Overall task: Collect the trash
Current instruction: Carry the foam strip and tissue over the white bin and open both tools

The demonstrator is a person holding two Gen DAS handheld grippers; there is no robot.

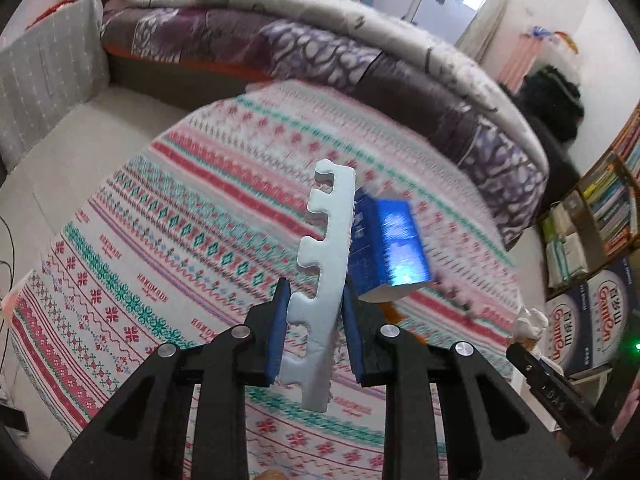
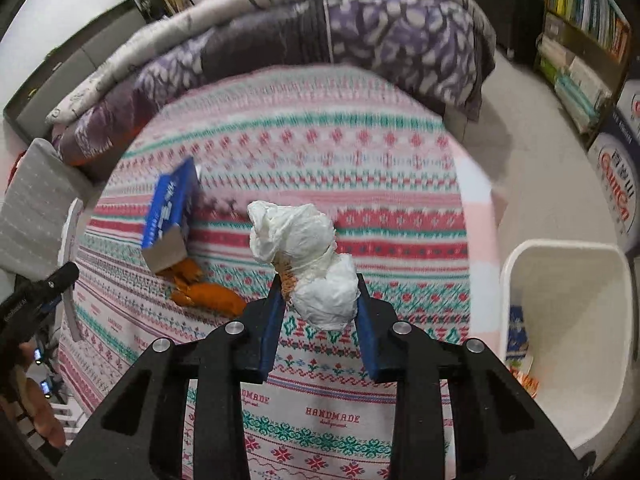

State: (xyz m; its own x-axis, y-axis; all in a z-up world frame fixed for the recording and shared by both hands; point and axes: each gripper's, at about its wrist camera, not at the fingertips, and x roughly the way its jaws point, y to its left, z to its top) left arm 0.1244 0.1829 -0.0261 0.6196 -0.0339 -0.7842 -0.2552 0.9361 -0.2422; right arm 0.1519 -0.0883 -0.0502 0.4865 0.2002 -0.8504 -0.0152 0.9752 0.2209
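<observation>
1. Plainly, the pale blue notched foam strip [image 1: 325, 276] stands nearly upright between the blue pads of the left gripper [image 1: 314, 308], which is clamped onto its lower half above the bed.
2. Clamped likewise, the right gripper [image 2: 320, 300] pinches a crumpled white tissue wad [image 2: 308, 256] with a brownish smear on its left side, held above the patterned blanket.
3. Just behind the foam strip in the left view, a blue cardboard box [image 1: 386, 248] lies on the pink, teal and red knitted-pattern blanket [image 1: 180, 216]; the right view shows its open flap end beside orange peel-like scraps [image 2: 208, 294].
4. At the bed's right edge stands a white plastic bin [image 2: 568, 320] with colourful wrappers inside.
5. A purple-grey quilt [image 2: 360, 40] is heaped along the far side, and a bookshelf [image 2: 584, 28] lines the right wall.
</observation>
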